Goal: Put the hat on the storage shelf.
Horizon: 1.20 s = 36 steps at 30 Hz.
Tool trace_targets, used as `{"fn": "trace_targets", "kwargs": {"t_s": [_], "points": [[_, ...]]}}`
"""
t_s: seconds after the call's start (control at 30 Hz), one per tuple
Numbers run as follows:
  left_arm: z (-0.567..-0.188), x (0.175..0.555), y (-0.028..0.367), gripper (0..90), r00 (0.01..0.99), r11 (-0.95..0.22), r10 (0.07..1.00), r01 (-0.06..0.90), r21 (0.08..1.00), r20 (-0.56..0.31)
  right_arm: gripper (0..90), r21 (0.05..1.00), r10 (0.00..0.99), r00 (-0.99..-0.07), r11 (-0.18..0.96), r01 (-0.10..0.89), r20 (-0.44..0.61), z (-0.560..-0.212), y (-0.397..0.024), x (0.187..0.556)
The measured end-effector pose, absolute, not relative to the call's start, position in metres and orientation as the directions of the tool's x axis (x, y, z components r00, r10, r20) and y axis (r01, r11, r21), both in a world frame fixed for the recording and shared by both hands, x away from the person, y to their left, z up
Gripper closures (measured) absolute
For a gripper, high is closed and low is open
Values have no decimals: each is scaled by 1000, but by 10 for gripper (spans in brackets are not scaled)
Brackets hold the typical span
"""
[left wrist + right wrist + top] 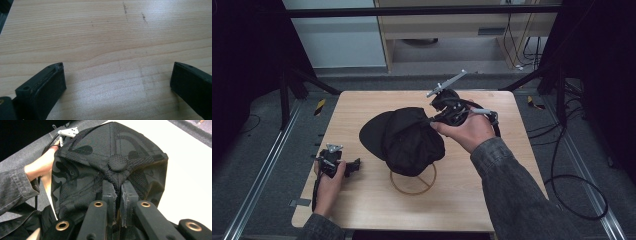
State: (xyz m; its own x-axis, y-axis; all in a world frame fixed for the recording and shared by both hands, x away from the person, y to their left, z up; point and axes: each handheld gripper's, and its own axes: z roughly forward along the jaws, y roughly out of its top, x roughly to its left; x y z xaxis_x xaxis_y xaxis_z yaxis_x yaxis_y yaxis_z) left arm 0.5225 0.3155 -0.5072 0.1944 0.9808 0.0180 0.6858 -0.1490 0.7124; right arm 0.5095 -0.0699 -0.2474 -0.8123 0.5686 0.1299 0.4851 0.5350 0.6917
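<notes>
A black baseball cap [409, 140] hangs over the middle of the wooden table [367, 205], brim pointing left. My right gripper [433, 119] comes in from the right and pinches the cap's crown. In the right gripper view its jaws [117, 186] are closed on the fabric just below the top button of the cap [110, 157]. Under the cap lies a wooden ring stand [412, 186], mostly hidden by it. My left gripper [356, 164] rests low at the table's left, apart from the cap. In the left gripper view [117, 75] its jaws stand wide with bare wood between them.
The table sits inside a dark frame with metal rails on the floor at either side. Cables [582, 190] trail on the floor to the right. The person's left hand [37, 168] shows beyond the cap in the right gripper view.
</notes>
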Motion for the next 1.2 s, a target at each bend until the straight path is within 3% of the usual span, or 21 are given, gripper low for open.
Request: {"fn": "trace_targets", "kwargs": {"t_s": [1.2], "points": [[-507,523,316,0,195,-149,981,686,712,18,744,725,569,-808,492,481,150,-245,-83,507]]}}
